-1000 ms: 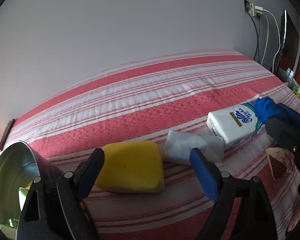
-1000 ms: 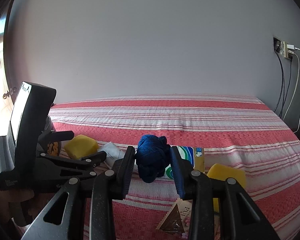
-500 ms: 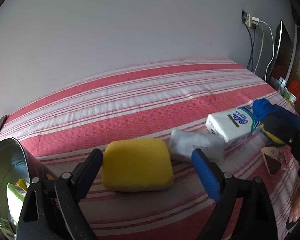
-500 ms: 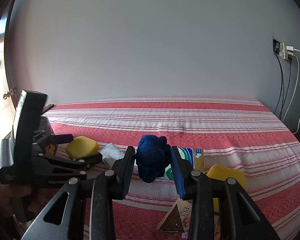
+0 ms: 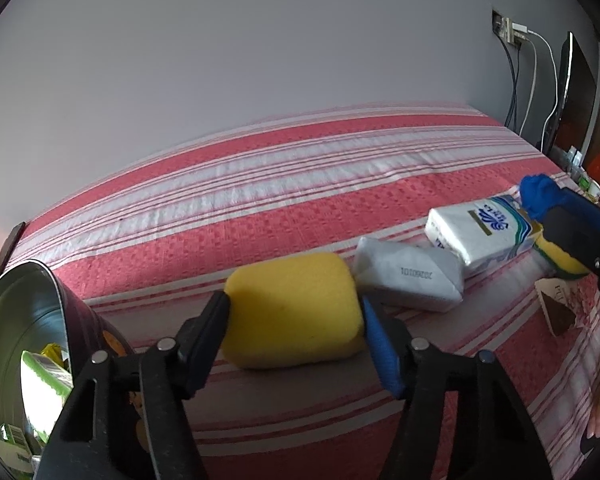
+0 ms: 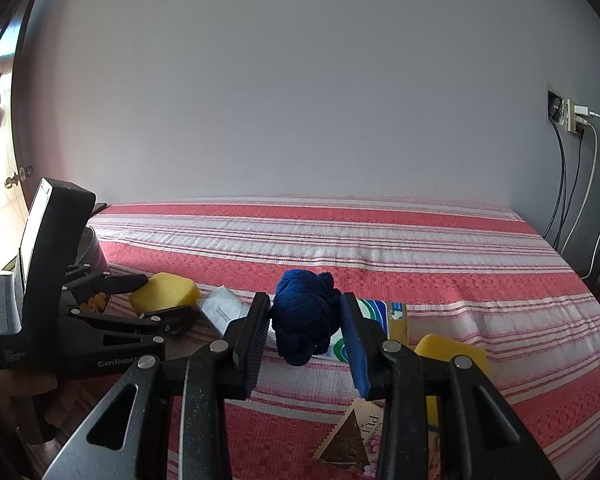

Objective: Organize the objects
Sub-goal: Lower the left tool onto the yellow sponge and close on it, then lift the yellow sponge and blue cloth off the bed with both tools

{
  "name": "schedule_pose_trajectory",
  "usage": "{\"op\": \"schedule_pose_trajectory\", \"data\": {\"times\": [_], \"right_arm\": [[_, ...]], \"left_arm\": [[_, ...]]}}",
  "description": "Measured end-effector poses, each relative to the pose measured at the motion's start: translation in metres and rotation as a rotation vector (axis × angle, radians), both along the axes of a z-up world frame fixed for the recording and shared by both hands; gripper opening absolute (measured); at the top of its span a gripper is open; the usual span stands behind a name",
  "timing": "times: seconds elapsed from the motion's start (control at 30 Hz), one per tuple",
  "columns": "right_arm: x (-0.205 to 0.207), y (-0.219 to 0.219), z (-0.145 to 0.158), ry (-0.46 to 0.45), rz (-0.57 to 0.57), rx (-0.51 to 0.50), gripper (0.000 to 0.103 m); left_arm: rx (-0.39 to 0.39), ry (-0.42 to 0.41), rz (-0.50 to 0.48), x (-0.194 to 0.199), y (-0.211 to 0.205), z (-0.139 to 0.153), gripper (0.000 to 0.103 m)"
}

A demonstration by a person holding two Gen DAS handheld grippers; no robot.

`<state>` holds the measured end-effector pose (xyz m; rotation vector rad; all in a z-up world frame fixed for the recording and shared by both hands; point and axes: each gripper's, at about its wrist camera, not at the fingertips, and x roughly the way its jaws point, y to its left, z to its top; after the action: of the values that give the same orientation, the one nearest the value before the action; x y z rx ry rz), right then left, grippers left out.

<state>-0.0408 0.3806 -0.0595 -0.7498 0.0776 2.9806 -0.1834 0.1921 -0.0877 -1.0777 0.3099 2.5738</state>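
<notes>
Left gripper (image 5: 294,312) was gaping around the sponge (image 5: 292,308) a second ago — now its jaws are closing, pads touching both sides as it sits on the bed (image 5: 300,208). Right gripper (image 6: 305,330) stays clamped on the blue cloth (image 6: 305,326). Probably headed for the tin (image 5: 24,344) next — not lifted yet.

Left tool (image 5: 294,320) closing; right tool (image 6: 306,334) clamped tight.
</notes>
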Motion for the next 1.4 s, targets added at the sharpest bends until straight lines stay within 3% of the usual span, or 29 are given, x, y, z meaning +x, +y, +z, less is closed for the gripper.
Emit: {"op": "schedule_pose_trajectory", "data": {"times": [0.97, 1.4], "right_arm": [[0.020, -0.005, 0.007, 0.127, 0.015, 0.041, 0.038], [0.028, -0.007, 0.008, 0.163, 0.005, 0.053, 0.038]], "left_arm": [[0.020, 0.305, 0.140, 0.049, -0.020, 0.030, 0.064], [0.061, 0.363, 0.170, 0.064, -0.030, 0.036, 0.064]]}}
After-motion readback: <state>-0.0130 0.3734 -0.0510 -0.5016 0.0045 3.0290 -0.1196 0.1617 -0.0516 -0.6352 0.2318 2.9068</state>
